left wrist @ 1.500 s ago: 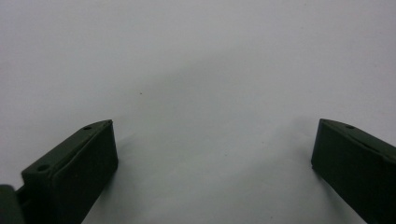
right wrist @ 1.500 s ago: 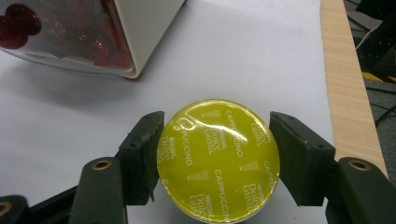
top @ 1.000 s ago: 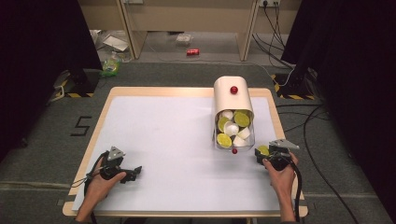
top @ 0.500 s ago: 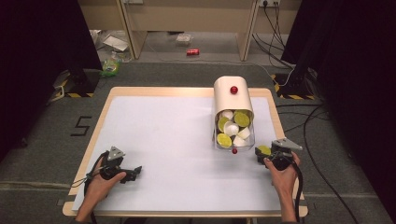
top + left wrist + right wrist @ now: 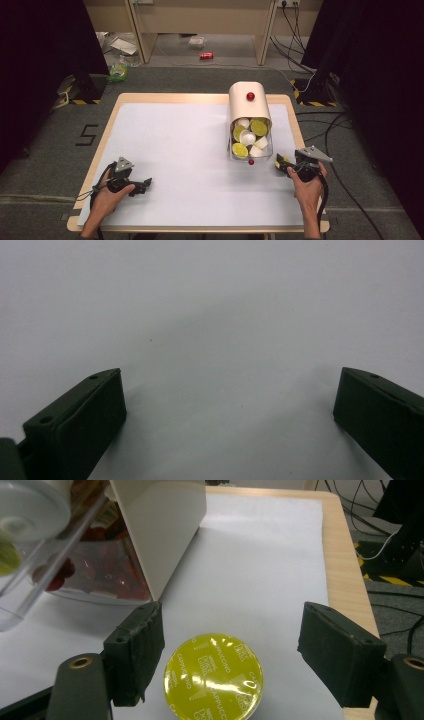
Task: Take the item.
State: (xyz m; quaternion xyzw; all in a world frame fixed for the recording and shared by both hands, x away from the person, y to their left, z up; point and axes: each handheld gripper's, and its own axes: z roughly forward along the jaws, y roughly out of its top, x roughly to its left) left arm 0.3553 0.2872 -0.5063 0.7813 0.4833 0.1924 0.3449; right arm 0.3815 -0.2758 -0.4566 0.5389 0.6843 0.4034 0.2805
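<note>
The right gripper (image 5: 227,650) has just been opening its jaws, which now stand apart on either side of a yellow-lidded capsule (image 5: 213,681) without pressing it; the capsule sits lid-up on the tabletop (image 5: 190,150) near the right edge, just beside the clear drawer (image 5: 250,140). The left gripper (image 5: 227,400), jaws spread wide over bare tabletop, rests low near the front left corner, each hand reaching in from the front edge.
</note>
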